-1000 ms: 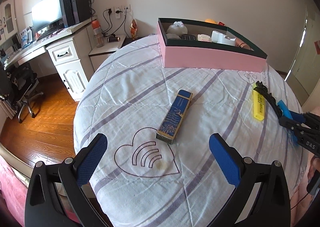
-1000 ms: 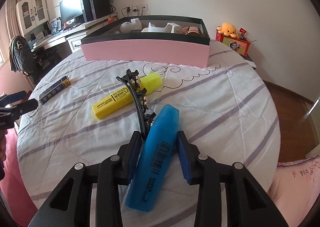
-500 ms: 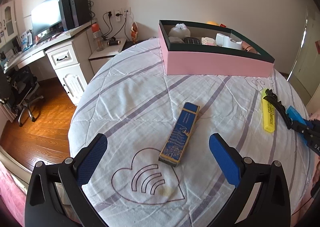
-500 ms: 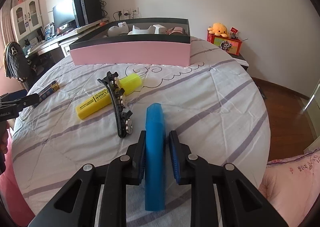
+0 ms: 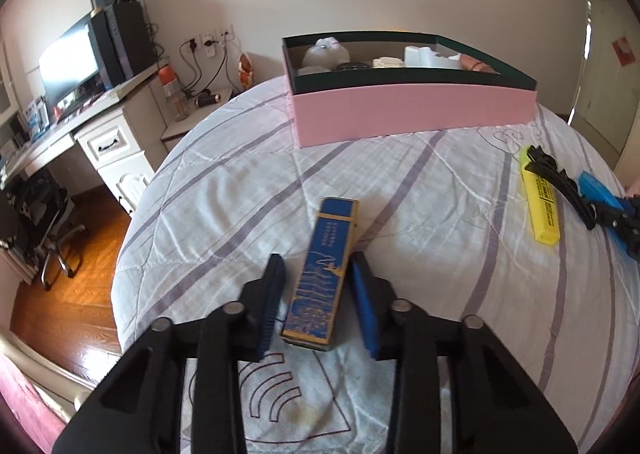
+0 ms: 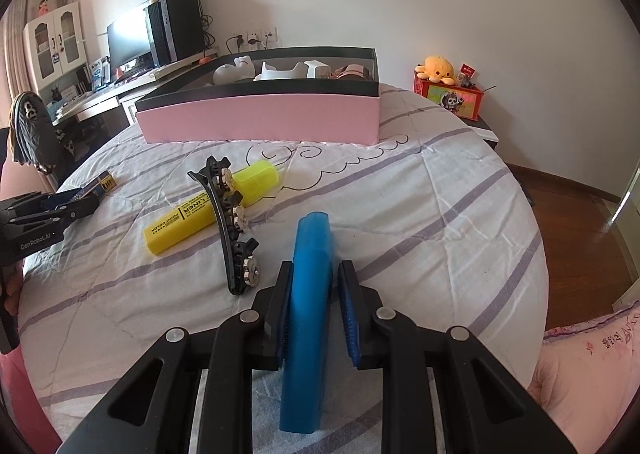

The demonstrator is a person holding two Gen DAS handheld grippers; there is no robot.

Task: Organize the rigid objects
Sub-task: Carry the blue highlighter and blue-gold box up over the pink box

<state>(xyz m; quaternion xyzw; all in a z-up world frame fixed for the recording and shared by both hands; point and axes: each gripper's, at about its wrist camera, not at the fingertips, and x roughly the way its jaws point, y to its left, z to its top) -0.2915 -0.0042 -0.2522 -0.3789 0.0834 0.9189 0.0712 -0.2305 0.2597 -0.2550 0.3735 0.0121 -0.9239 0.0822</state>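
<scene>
My left gripper (image 5: 318,266) straddles a long blue and gold box (image 5: 322,274) lying on the bed; its jaws are close on both sides, with small gaps still showing. My right gripper (image 6: 314,274) is shut on a blue highlighter (image 6: 308,290), held on edge just above the quilt. A yellow highlighter (image 6: 208,210) and a black hair clip (image 6: 232,222) lie to the left of it; both also show in the left wrist view, the yellow highlighter (image 5: 540,202) and the clip (image 5: 560,182). The pink box (image 6: 260,118) with a dark rim holds several items.
The round bed (image 5: 420,182) has a striped white quilt. A desk with a monitor (image 5: 68,62) and a chair (image 5: 44,222) stand left over the wooden floor. A nightstand with a yellow plush toy (image 6: 438,68) is at the far right.
My left gripper moved forward over the blue and gold box and its jaws narrowed around it. My right gripper turned the blue highlighter on edge and lifted it slightly.
</scene>
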